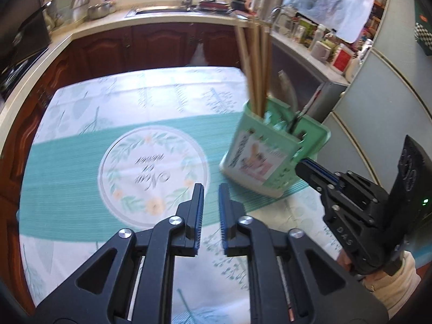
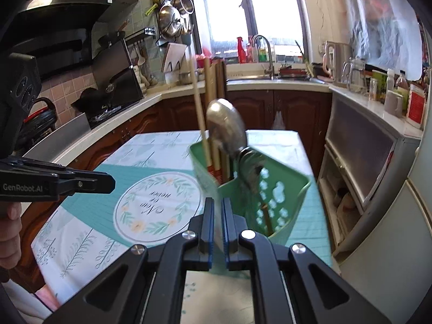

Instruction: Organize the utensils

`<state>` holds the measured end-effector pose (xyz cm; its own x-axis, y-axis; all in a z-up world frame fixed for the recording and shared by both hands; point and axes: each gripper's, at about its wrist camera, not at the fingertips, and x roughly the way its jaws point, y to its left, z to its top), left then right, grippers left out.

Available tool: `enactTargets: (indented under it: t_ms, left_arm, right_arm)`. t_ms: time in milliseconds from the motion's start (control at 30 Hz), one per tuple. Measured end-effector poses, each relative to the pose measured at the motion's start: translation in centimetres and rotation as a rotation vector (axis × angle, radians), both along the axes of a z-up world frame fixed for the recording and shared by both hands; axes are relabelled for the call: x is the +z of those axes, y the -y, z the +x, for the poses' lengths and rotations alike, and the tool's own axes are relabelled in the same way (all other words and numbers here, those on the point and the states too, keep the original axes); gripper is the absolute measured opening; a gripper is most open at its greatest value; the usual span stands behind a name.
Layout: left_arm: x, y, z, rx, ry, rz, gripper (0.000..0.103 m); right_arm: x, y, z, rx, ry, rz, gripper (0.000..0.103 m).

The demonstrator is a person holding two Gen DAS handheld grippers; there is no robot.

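In the right wrist view, the right gripper (image 2: pixel 218 226) fills the lower frame, its blue-padded fingers drawn narrow and pinching the near wall of the green utensil holder (image 2: pixel 272 202). The holder is a pale green plastic caddy, tilted, with flower-shaped cutouts in its side and a divider inside. It sits on the tablecloth (image 2: pixel 81 232) toward the table's 3 o'clock edge. A printed label (image 1: pixel 256 159) in pink and white covers 1 outer face. From the rear compartment rise wooden chopsticks (image 2: pixel 201 113), and a steel spoon (image 2: pixel 225 127) stands bowl-up beside them; motion blur hides finer detail.

In the left wrist view, the left gripper (image 1: pixel 211 208) hovers over the cloth, its jaws parted with a clear gap and nothing between them. The holder lies at its 1 o'clock, apart from its fingers. The cloth carries a teal band and a round floral wreath (image 1: pixel 154 172) with script lettering.

Beyond the table stand dark wooden cabinets (image 2: pixel 297 110), then the sink's faucet (image 2: pixel 266 54) below the window.
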<state>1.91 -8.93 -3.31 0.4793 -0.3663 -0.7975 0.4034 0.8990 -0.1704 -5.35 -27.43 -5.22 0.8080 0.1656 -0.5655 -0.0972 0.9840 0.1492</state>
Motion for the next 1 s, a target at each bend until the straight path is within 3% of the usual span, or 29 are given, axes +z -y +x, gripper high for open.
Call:
enactTargets:
  t_ms: [133, 300, 433, 500, 600, 867, 1000]
  left_arm:
    - [-1.0, -1.9, -0.7, 0.061, -0.012, 0.025, 0.035]
    - [-1.0, -3.7, -1.4, 0.129, 0.012, 0.053, 0.043]
    - [0.8, -4.3, -2.3, 0.167, 0.102, 0.1, 0.056]
    - [2.0, -3.9, -2.9, 0.161, 0.135, 0.121, 0.064]
    - [3.7, -3.3, -3.3, 0.153, 0.155, 0.132, 0.068]
    - [7.7, -3.1, -4.9, 0.162, 0.211, 0.128, 0.08]
    - [8.1, -3.9, -5.0, 0.205, 0.092, 0.057, 0.081]
  right_arm:
    - [-0.3, -1.6, -0.5, 0.022, -0.051, 0.03, 0.005]
    - [0.4, -3.6, -1.1, 0.011, -0.119, 0.014, 0.005]
    - [2.2, -4.8, -1.6, 0.001, -0.166, 0.021, 0.007]
    - [3.1, -4.9, -1.7, -0.011, -0.177, 0.025, 0.023]
    - [4.7, -5.0, -2.1, -0.048, -0.178, 0.03, 0.038]
    - [7.6, -4.4, -2.6, -0.126, -0.23, 0.08, 0.044]
    - [9.2, -5.0, -3.5, -0.133, -0.183, 0.089, 0.049]
